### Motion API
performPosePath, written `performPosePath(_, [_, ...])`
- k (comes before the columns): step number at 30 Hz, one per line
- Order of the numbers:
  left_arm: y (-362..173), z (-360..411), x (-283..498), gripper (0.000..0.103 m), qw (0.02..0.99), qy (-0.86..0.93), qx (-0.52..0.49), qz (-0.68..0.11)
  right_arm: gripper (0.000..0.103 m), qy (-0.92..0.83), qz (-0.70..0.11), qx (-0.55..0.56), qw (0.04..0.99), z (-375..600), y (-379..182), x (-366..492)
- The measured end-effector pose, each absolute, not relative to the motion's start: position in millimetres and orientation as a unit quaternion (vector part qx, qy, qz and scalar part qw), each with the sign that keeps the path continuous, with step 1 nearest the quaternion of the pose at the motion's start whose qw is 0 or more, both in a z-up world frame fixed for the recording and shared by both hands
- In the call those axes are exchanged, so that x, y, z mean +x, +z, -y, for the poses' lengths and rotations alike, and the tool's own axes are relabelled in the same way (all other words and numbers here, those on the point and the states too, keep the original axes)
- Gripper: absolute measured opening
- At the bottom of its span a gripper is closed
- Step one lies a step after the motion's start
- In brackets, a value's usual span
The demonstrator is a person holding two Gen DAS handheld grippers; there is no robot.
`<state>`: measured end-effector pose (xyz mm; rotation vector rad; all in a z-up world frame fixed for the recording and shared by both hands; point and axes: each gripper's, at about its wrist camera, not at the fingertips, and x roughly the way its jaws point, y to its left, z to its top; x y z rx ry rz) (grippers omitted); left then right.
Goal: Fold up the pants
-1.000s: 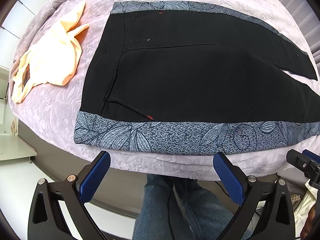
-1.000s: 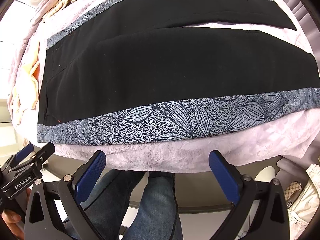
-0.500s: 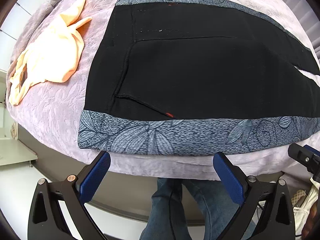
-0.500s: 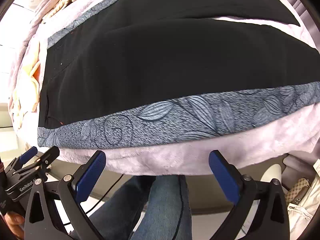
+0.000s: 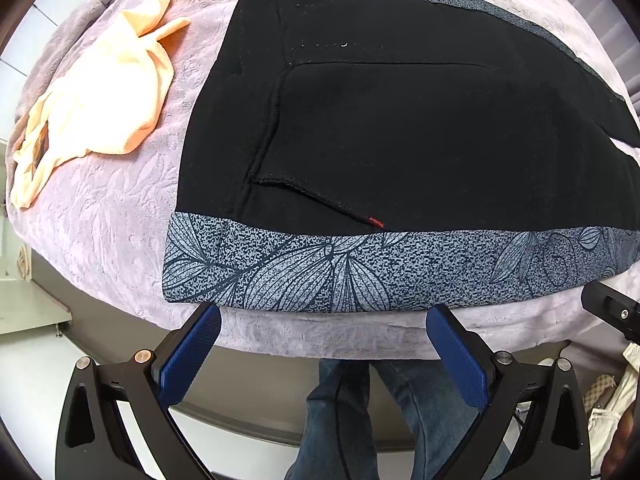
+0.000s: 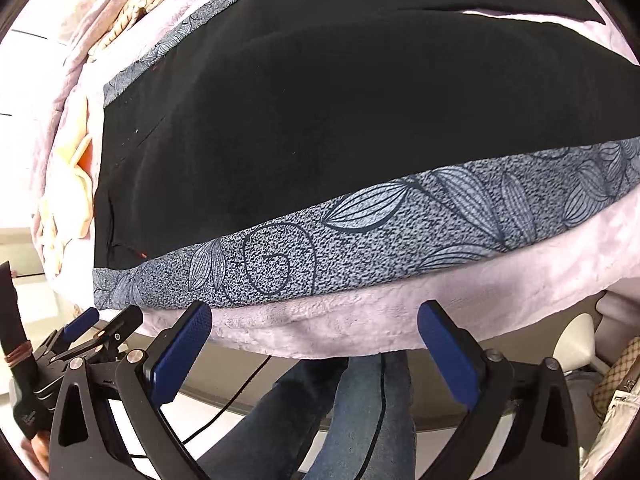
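Observation:
Black pants (image 5: 400, 132) with grey leaf-print side bands (image 5: 328, 276) lie flat on a lilac bedspread (image 5: 108, 216), waist to the left, legs running right. My left gripper (image 5: 322, 356) is open, its blue fingertips just short of the near printed band at the waist end, holding nothing. In the right wrist view the same pants (image 6: 340, 120) fill the frame. My right gripper (image 6: 316, 352) is open too, hovering at the bed's edge just below the near band (image 6: 400, 236), farther along the leg. Neither gripper touches the cloth.
A peach garment (image 5: 100, 104) lies crumpled left of the waist. Striped and other clothes (image 6: 136, 4) are piled at the far left of the bed. A person's jeans-clad legs (image 5: 352, 420) stand against the bed's near edge. A bag (image 6: 616, 380) sits at lower right.
Both grippers have come closer to the bed and the near printed band; the pants now loom larger in both views. The pants themselves have not moved.

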<state>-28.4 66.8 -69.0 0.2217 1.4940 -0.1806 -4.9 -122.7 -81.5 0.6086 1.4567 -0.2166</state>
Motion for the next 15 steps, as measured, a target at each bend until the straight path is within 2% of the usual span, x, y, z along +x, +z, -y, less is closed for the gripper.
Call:
performPosePath(4, [-68, -76, -25, 0.103, 0.733, -0.095, 0.07, -0.67, 0.103, -0.088, -0.646, 0.292, 0.7, 121, -85, -4])
performPosePath(12, [-61, -113, -10, 0.103, 0.741, -0.17, -0.052, -0.647, 0.103, 0.002, -0.567, 0.437, 0.698, 130, -93, -3])
performPosePath(15, [-64, -126, -10, 0.103, 0.734, -0.187, -0.091, -0.647, 0.086, 0.038, -0.551, 0.491, 0.674, 129, -107, -13])
